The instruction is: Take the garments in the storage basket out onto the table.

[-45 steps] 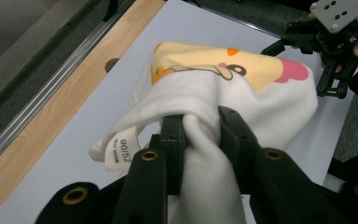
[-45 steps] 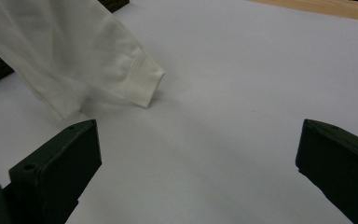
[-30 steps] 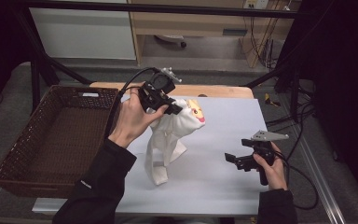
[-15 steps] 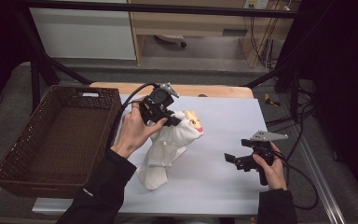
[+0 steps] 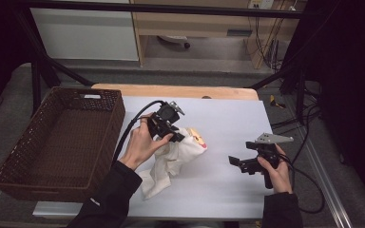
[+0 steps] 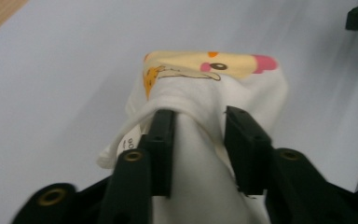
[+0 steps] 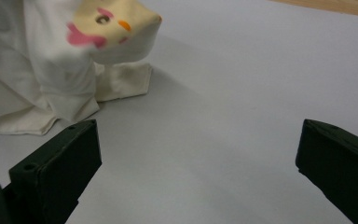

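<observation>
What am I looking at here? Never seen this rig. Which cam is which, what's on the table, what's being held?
There is no robot arm: a person holds a handheld two-jaw gripper in each hand. The high view is a fixed camera above the table, looking forward and down. The other two pictures come from cameras riding on each gripper, looking along its black jaws.

The table has a pale cover, with a brown wicker basket at its left edge; nothing shows inside it. On the cover lies a white cloth garment with a yellow cartoon print.

The left gripper is shut on a fold of that garment; the left gripper view shows the fabric pinched between the jaws. Part of it is lifted, the rest trails on the table. The right gripper is open and holds nothing, facing the garment.
</observation>
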A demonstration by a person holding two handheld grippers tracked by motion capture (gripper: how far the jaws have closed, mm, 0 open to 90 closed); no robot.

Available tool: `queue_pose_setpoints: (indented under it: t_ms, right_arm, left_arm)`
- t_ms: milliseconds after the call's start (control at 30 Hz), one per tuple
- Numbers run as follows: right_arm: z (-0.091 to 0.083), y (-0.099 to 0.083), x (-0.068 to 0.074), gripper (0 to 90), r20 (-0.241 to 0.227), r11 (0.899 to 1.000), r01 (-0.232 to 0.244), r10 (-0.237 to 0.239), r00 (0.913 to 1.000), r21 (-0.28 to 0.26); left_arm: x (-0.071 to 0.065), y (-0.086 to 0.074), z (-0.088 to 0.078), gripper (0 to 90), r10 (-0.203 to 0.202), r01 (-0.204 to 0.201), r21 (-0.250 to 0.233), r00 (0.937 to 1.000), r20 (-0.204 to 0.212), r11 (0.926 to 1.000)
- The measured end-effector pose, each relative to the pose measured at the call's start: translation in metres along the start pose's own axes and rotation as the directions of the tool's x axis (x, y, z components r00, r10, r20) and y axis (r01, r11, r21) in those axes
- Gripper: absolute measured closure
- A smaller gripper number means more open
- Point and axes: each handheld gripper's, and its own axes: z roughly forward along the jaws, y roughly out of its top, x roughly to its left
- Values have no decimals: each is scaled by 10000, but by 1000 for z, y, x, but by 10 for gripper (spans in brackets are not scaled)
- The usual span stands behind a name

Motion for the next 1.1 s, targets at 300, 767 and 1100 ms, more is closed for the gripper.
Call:
queue_pose_setpoints:
  t_ms: [300,767,1100]
  right_arm:
    - [1,0,0,7,5,10000,26,-26,10000,58]
    - [1,0,0,7,24,10000,22,-23,10000,62]
    - [0,0,0,7,21,10000,-36,36,10000,63]
  left_arm:
    - [3,-13,-5,205,-535,546,197,9971,-538,9983]
    - [3,-36,-48,97,-392,347,-552,9959,-818,9979]
    - [-1,-60,-73,95,-655,551,-1067,9932,-965,9928]
